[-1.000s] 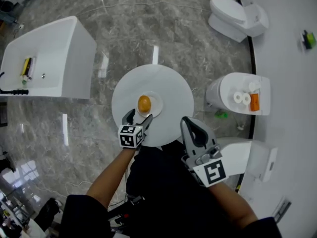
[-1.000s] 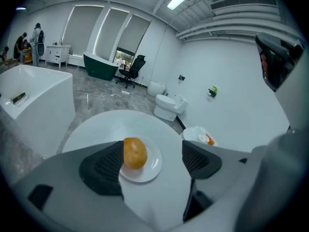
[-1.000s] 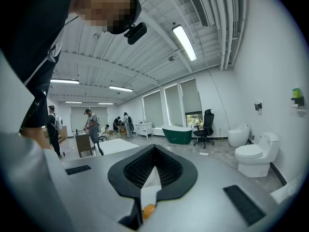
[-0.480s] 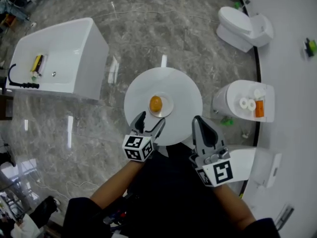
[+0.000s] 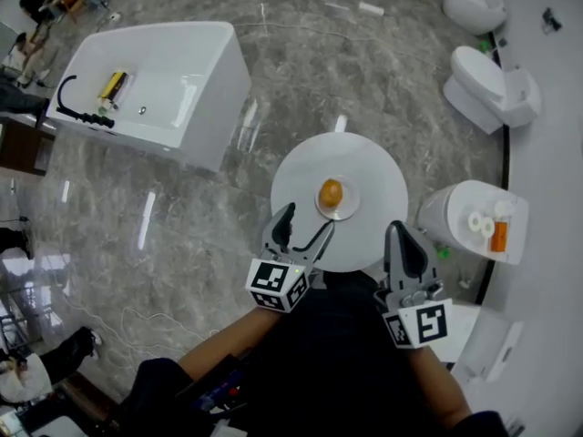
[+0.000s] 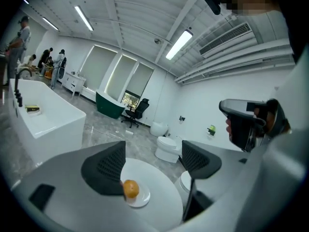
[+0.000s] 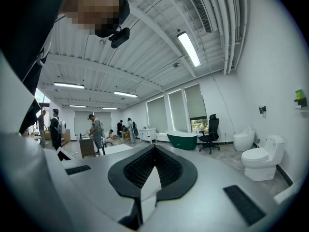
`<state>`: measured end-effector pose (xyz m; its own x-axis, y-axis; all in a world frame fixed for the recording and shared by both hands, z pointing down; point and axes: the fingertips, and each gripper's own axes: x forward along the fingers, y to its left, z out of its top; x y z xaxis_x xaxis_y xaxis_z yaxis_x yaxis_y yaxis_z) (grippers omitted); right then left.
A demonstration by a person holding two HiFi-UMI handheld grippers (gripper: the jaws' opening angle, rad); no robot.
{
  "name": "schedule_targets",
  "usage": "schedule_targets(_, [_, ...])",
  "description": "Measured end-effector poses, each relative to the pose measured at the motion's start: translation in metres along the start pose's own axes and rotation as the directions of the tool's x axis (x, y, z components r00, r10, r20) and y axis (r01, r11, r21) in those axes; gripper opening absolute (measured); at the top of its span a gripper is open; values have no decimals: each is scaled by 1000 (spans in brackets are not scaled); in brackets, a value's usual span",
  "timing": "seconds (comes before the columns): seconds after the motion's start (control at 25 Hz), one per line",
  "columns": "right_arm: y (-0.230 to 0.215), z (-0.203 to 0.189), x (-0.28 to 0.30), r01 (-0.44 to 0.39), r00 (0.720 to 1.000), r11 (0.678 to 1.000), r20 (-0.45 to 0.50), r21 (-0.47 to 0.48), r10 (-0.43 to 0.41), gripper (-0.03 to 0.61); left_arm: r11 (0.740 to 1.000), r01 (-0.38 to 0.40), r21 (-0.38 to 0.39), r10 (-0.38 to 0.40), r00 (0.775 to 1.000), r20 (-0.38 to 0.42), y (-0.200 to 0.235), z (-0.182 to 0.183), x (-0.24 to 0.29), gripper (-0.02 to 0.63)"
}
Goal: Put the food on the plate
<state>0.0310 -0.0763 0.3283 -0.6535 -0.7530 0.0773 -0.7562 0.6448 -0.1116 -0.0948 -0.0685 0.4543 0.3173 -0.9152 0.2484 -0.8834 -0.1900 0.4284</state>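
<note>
Orange, round food [image 5: 331, 192] on a small white plate [image 5: 349, 209], near the middle of a round white table [image 5: 383, 167]; plate and food just beyond the left gripper [image 5: 308, 221], itself over the table's near edge; left fingers [image 5: 284, 221] spread wide, nothing gripped between them; in the left gripper view, food low in the gap, right beside the left-hand pad, not pinched. Right gripper [image 5: 402, 237] by the table's near right rim, aimed level across the room; its fingers pressed together, nothing between them. Grey marbled floor [image 5: 182, 226] all around; white bathtub [image 5: 155, 76] well apart to the upper left, black tap at one end; white toilets [image 5: 487, 85] along the right-hand wall; people [image 7: 96, 129] far off at the back of the room.
</note>
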Motion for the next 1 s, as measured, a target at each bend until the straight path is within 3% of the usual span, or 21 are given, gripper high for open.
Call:
schedule_targets(0.4, [44, 12, 27, -110, 993, 994, 38, -19, 111, 2, 998, -68, -14, 70, 985, 156, 15, 62, -49, 365])
schedule_targets(0.72, [56, 17, 39, -141, 988, 990, 54, -31, 142, 2, 993, -112, 44, 97, 963, 252, 13, 101, -69, 365])
schedule_targets(0.92, [58, 18, 39, -152, 987, 988, 54, -34, 153, 2, 993, -102, 62, 82, 958, 274, 4, 105, -75, 364])
schedule_targets(1.0, [57, 18, 37, -155, 986, 988, 56, -29, 156, 2, 994, -81, 68, 59, 959, 277, -2, 105, -76, 320])
